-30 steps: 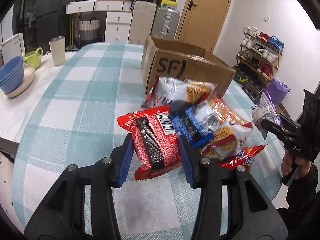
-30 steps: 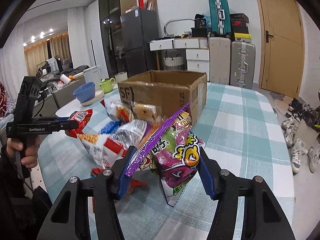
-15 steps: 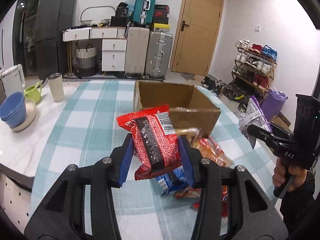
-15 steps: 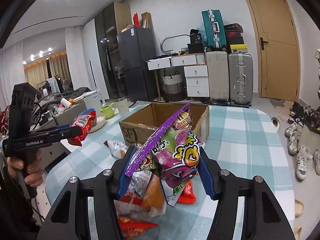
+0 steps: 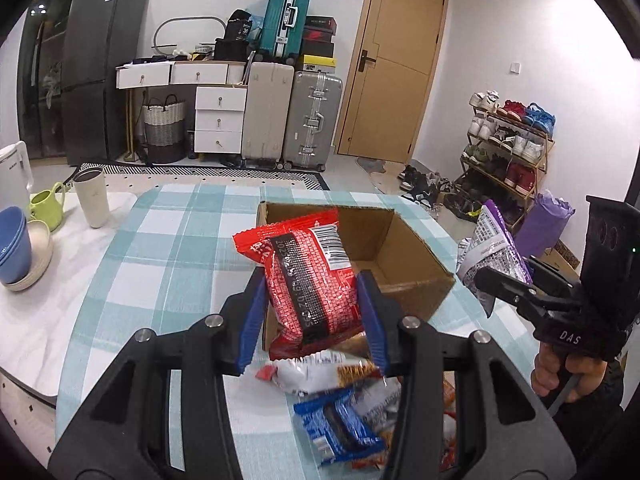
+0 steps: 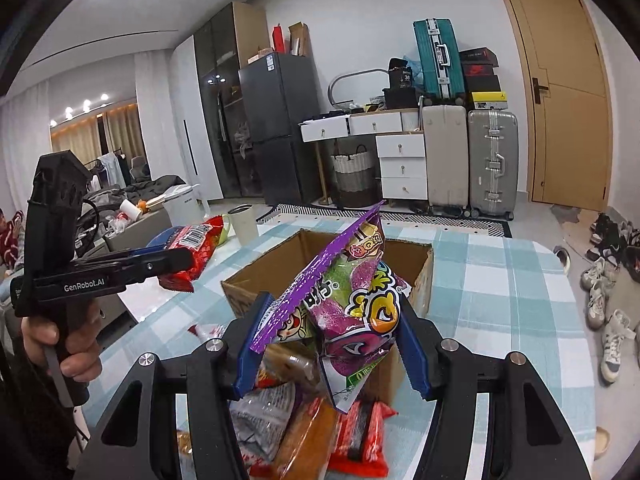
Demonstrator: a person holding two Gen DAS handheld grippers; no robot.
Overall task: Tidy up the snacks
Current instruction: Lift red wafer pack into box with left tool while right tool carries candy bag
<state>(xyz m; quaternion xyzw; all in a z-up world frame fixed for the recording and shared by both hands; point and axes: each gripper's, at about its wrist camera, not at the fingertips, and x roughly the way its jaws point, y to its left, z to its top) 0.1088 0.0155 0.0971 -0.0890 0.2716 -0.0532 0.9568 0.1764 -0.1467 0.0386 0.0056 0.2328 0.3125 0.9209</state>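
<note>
- Snacks in both grippers: red packet (image 5: 308,280) squeezed tight in left gripper (image 5: 310,312), middle of left view; purple candy bag (image 6: 348,308) pinched in right gripper (image 6: 328,344), middle of right view.
- Both up in the air near open cardboard box (image 5: 404,248) on checked tablecloth (image 5: 160,248). More loose snacks (image 5: 340,420) low in frame, beside box.
- Could go wrong: purple bag held by its puffy body, so might slip or pop if squeezed harder.
- Could miss box and land on table if let go too early.
- Two grippers close together, so might bump over box.
- Left view only: inside of box, looks bare so far; bowls (image 5: 14,248) and green mug (image 5: 48,204) at left edge.
- Right view only: person's hand (image 6: 64,340) on left gripper's handle, lower left; orange and red packets (image 6: 332,432) at bottom.
</note>
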